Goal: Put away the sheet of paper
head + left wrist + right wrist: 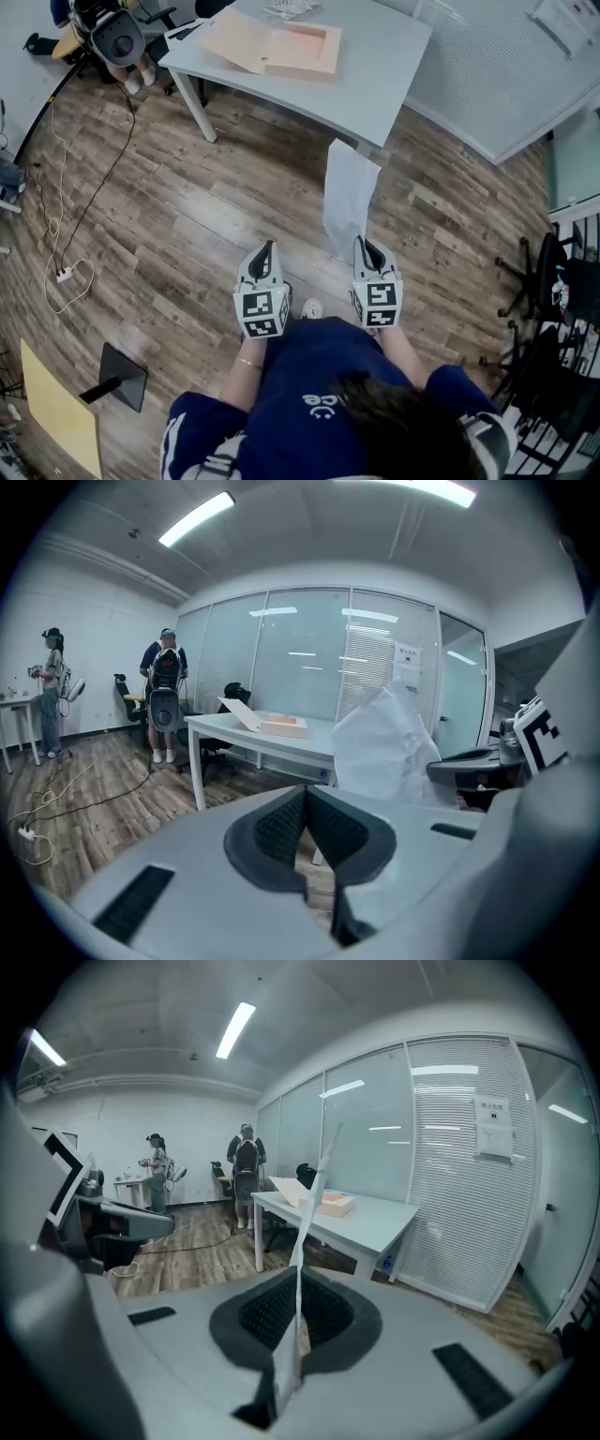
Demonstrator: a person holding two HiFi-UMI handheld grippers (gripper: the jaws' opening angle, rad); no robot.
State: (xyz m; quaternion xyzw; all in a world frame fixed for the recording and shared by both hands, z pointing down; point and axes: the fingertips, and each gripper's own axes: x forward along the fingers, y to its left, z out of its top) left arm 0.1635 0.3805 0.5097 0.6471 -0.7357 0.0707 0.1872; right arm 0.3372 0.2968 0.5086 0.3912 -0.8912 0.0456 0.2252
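While the right gripper (pixel 367 253) pinches the sheet of paper (pixel 349 192) upright above the floor, short of the bench's (pixel 375 70) near corner, and the left gripper's (pixel 263 255) jaws sit pressed together on nothing, the carry toward the open flat box (pixel 281 45) probably wants a steady pace so the sheet does not flop.

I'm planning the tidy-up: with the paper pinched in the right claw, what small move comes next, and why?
Probably carry the sheet of paper forward to the table, toward the open box. The right claw is shut on the sheet's edge, the sheet stands over the floor short of the table, and the left claw is shut, empty.
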